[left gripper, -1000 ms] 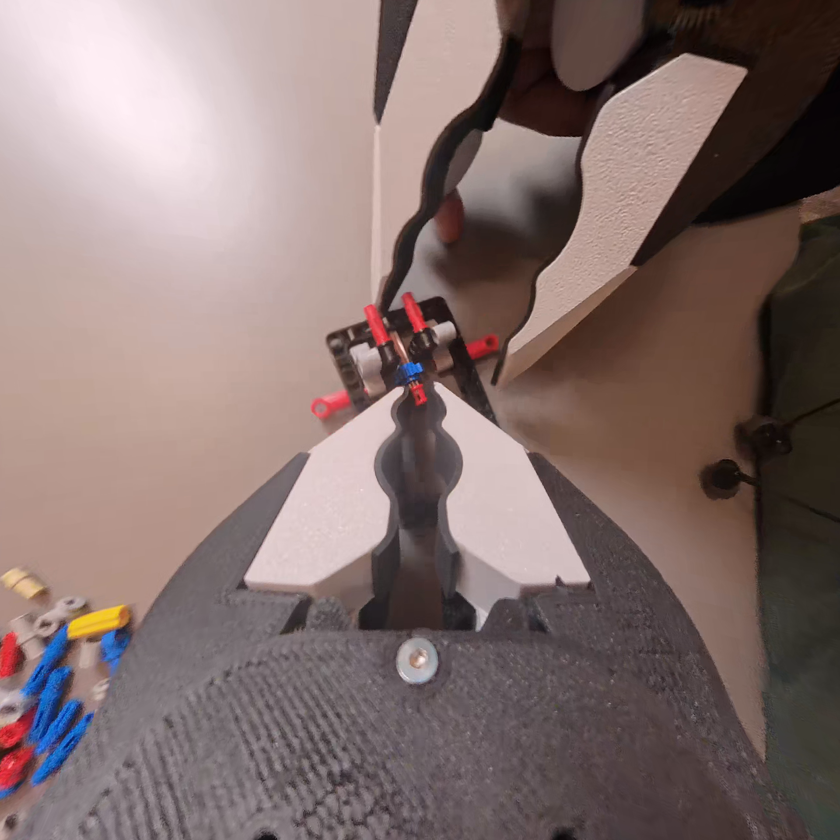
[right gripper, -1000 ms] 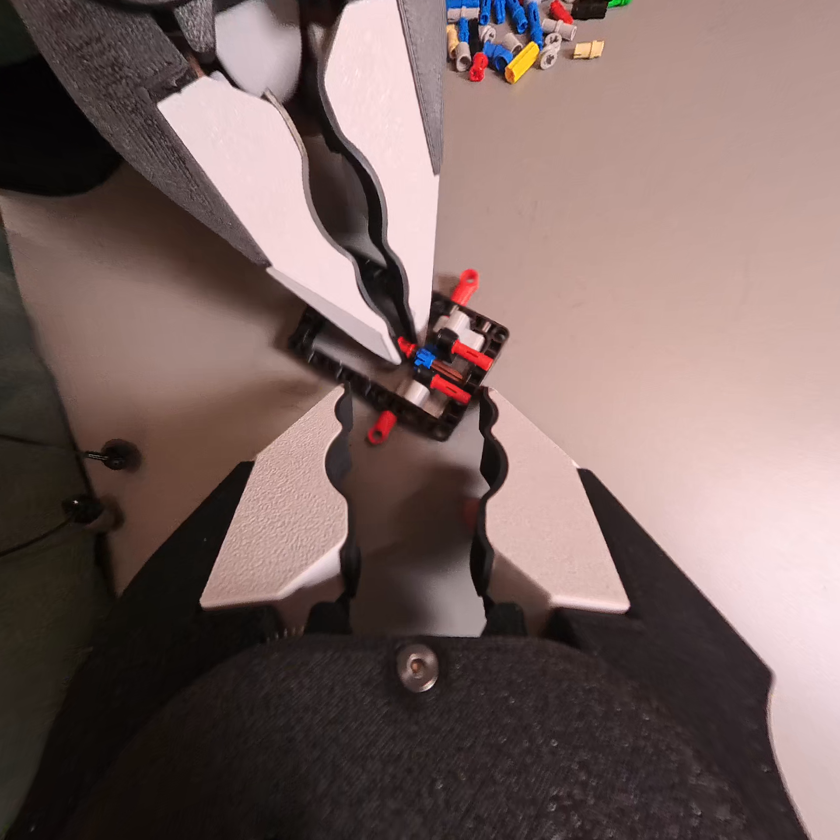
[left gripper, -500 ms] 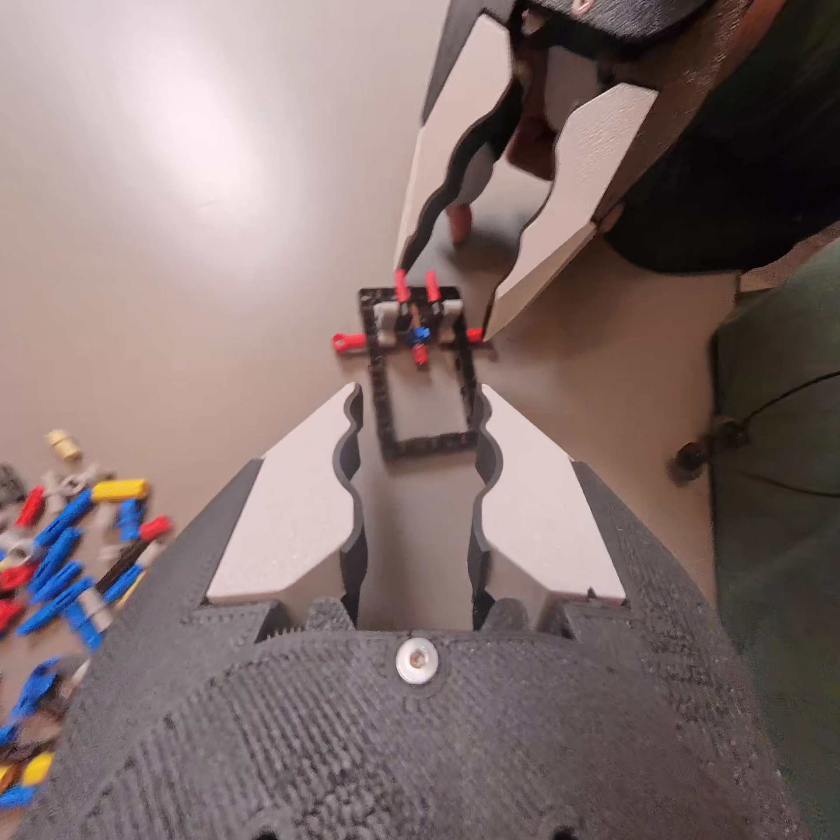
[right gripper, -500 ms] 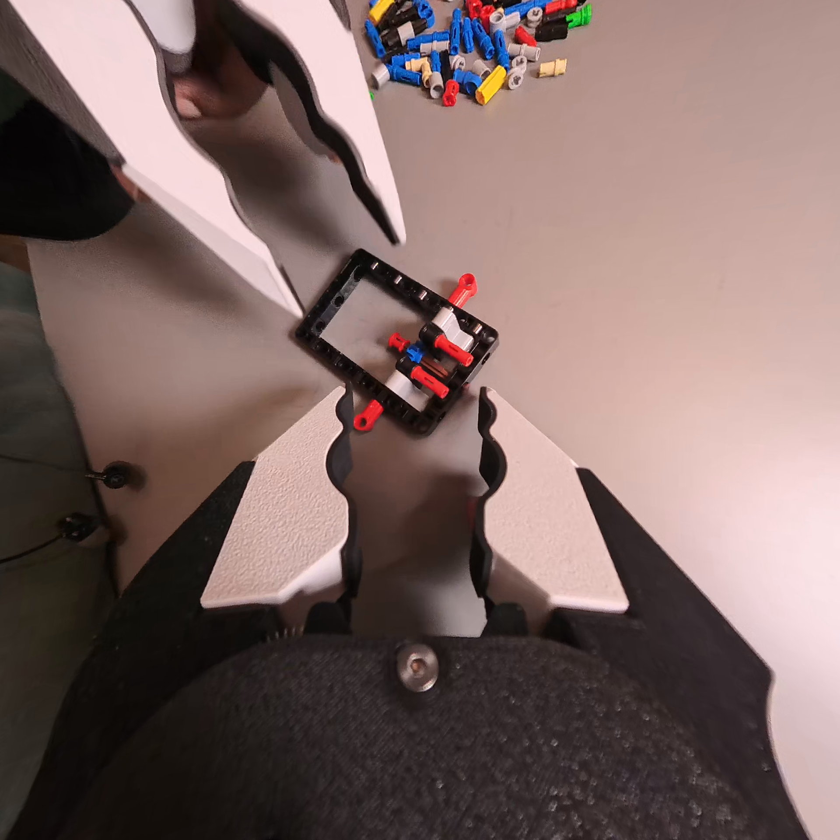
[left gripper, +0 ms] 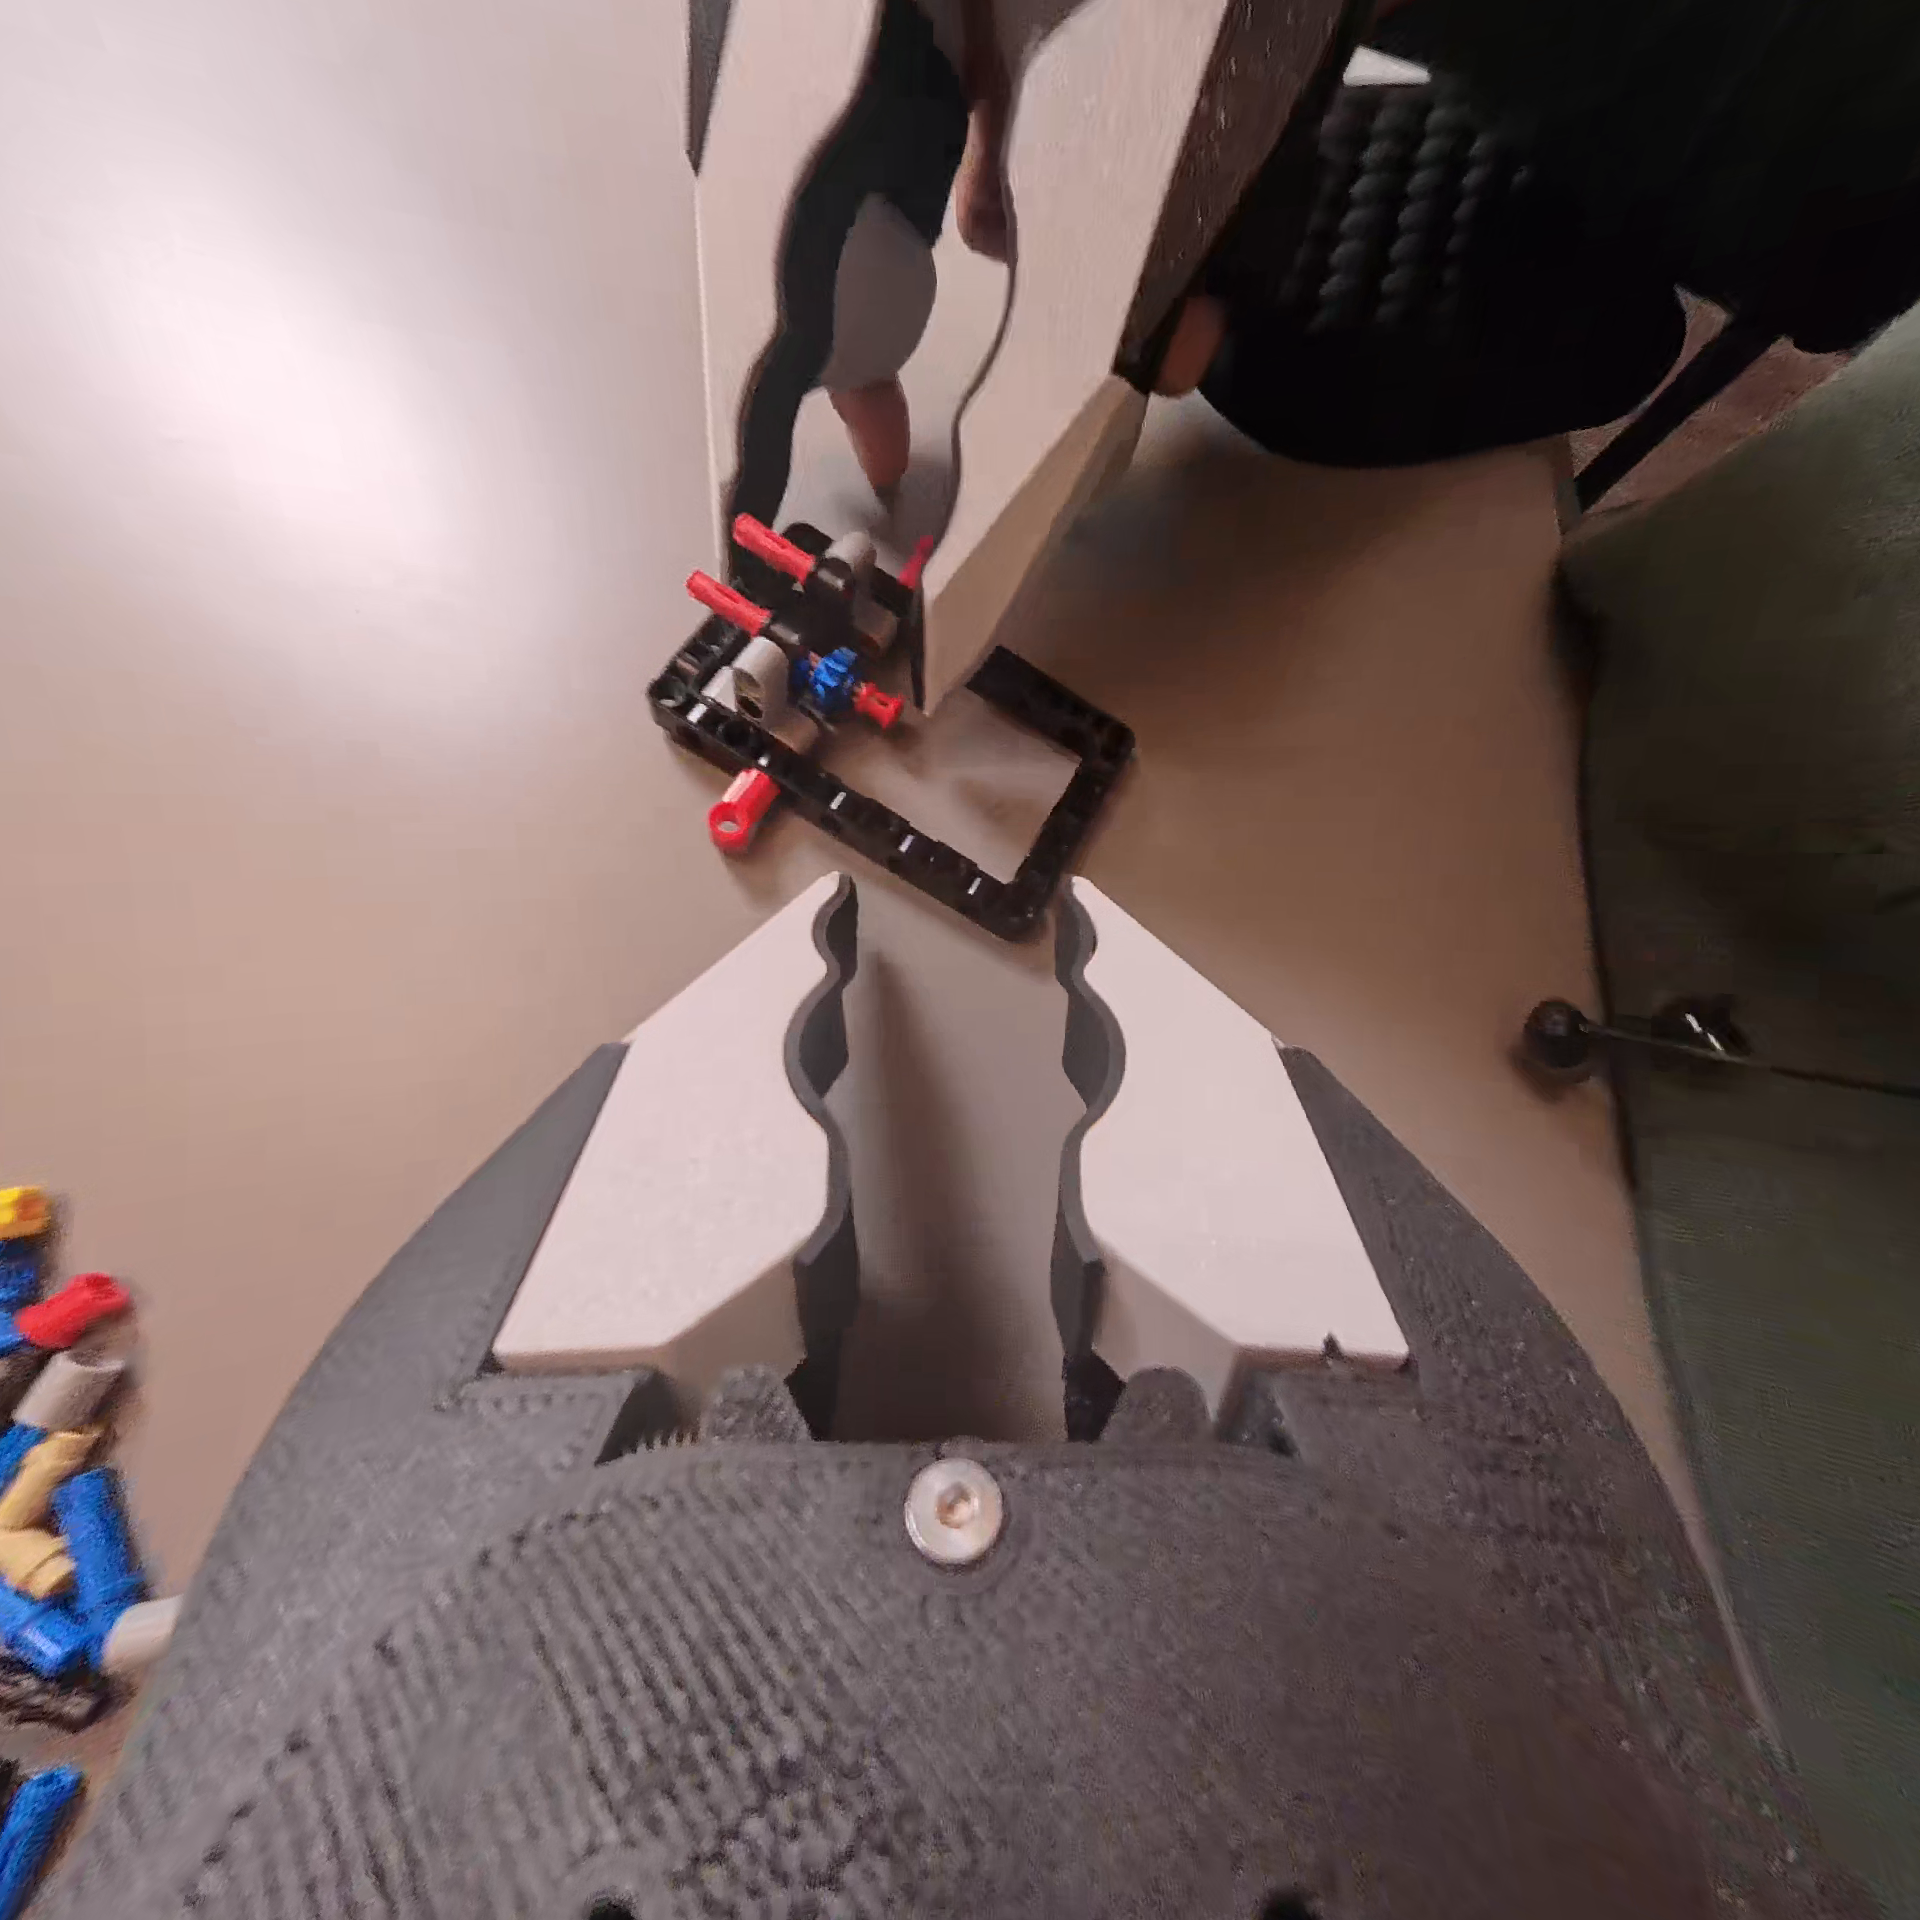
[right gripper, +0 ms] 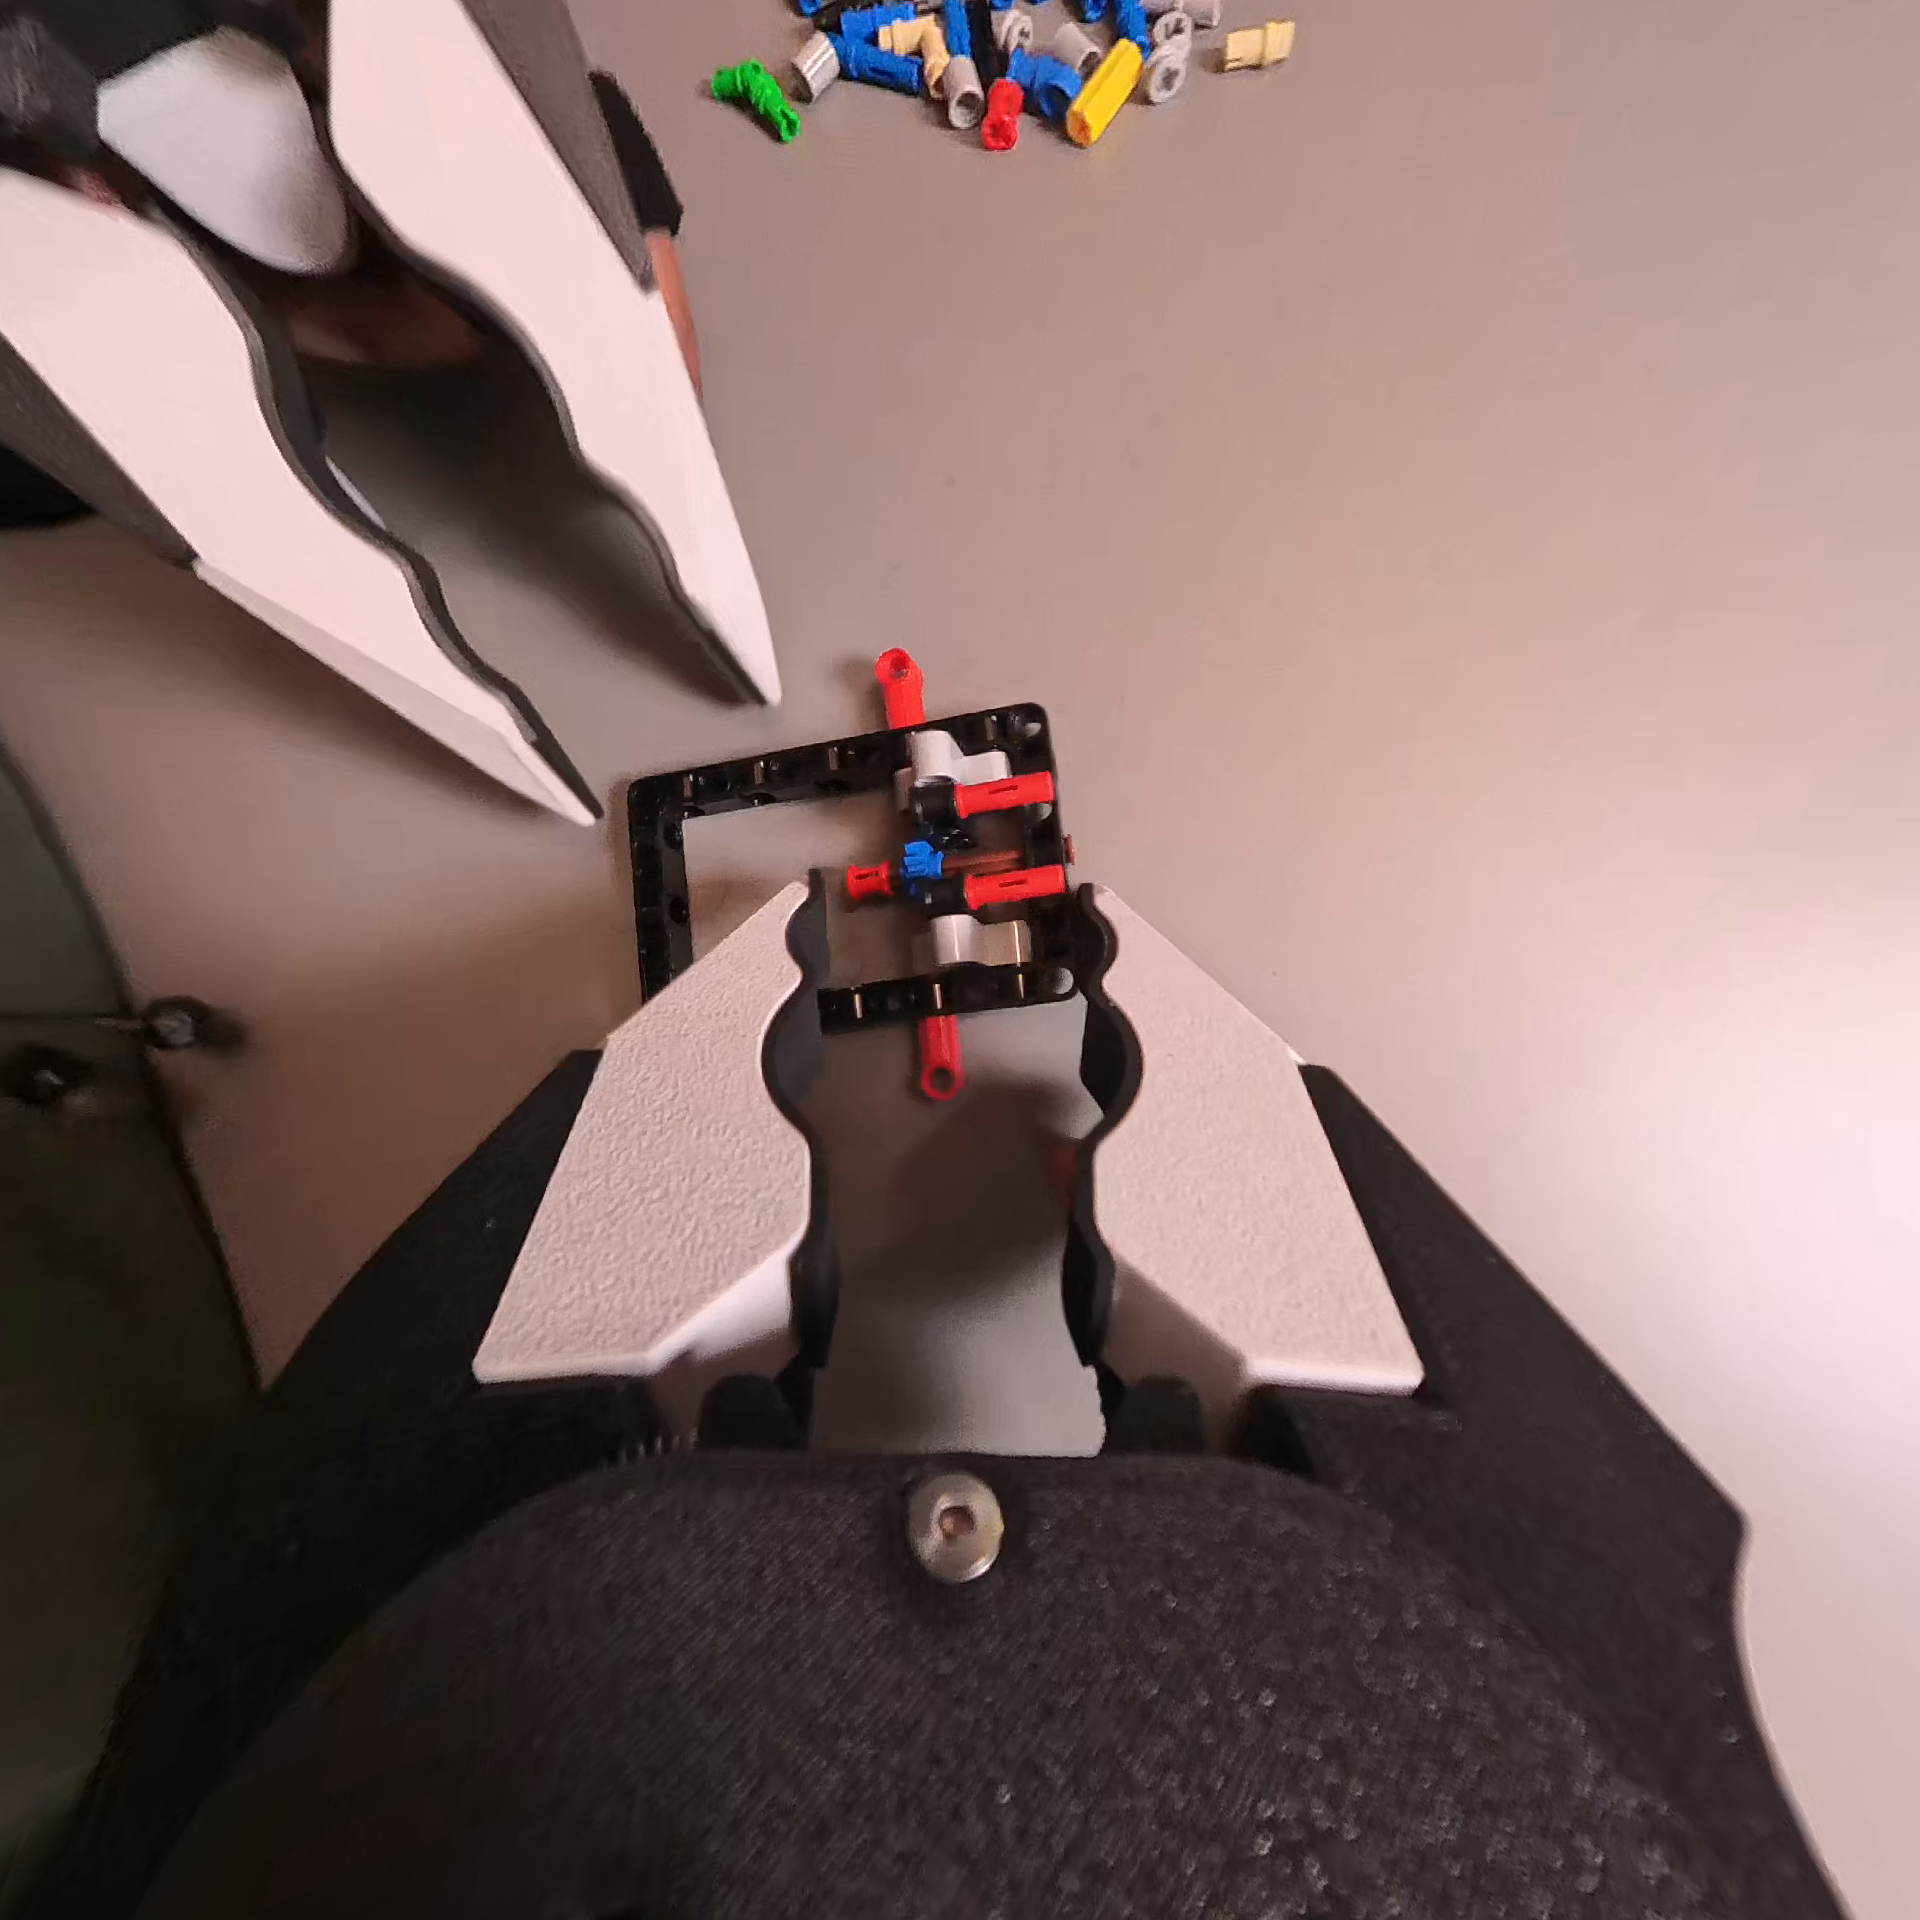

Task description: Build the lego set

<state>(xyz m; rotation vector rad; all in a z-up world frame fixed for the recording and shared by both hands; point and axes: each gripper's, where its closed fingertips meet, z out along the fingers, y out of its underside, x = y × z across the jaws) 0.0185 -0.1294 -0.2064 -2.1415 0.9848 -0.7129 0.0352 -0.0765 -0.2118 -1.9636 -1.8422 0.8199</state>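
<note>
Since a second ago, my left gripper [left gripper: 951, 914] has let go and backed off; both sets of jaws now stand parted, empty. Black lego frame [right gripper: 665, 842] lies flat on the tan table [right gripper: 1455, 520], its fitted end between my right gripper [right gripper: 951, 914] tips, long axis crosswise. Loose pieces [right gripper: 997, 62] lie well beyond.

Table [right gripper: 1455, 520]: smooth, semi-glossy, w/ soft light glare at 9 o'clock in left wrist view. Black frame [right gripper: 665, 831] and loose pieces [right gripper: 997, 73] at 12 o'clock: shiny plastic. Right gripper [right gripper: 951, 904]: matt grainy pale fingers [right gripper: 675, 1174], rough black printed body, metal screw [right gripper: 954, 1527].
</note>
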